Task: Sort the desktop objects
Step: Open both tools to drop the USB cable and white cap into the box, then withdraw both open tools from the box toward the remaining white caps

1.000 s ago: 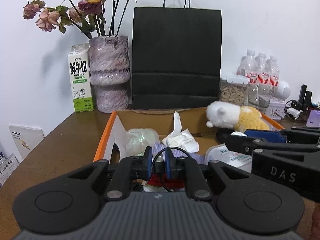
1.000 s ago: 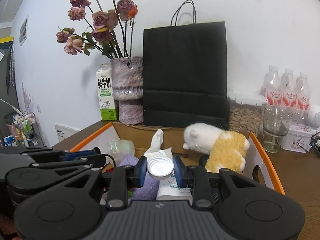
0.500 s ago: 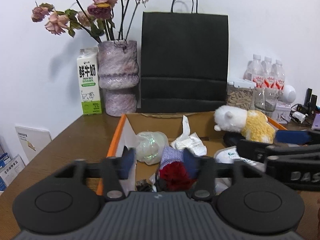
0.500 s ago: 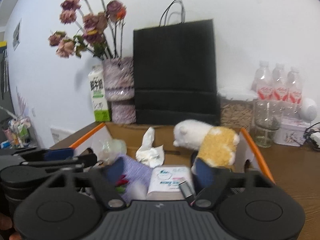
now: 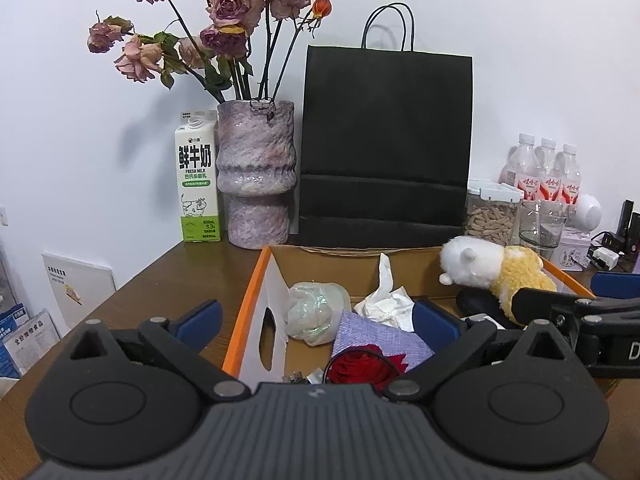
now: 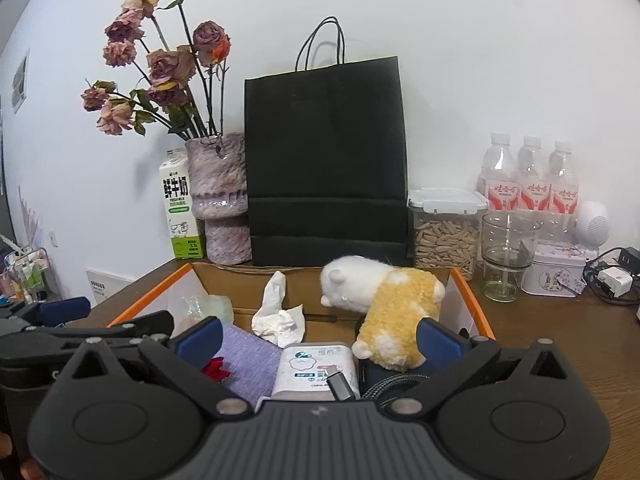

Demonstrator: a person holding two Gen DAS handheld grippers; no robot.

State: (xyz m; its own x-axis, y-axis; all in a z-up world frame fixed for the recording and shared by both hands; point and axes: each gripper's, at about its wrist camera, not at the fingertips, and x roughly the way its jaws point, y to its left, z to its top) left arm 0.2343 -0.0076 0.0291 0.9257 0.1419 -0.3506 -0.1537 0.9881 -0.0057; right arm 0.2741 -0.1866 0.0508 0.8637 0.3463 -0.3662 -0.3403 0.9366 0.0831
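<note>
An orange-edged cardboard box sits on the wooden desk. It holds a white and yellow plush toy, a crumpled tissue, a purple cloth, a red flower, a clear plastic wrap, a wet-wipe pack and a cable plug. My left gripper is open and empty above the box's left part. My right gripper is open and empty above the box's right part.
Behind the box stand a black paper bag, a purple vase of dried roses, a milk carton, a seed jar, a glass, three water bottles and a tin. Booklets lean at the left.
Both grippers have opened wide and drawn back upward. The left let go of a dark cable over the red flower. The right let go of a small white cap, now out of sight.
</note>
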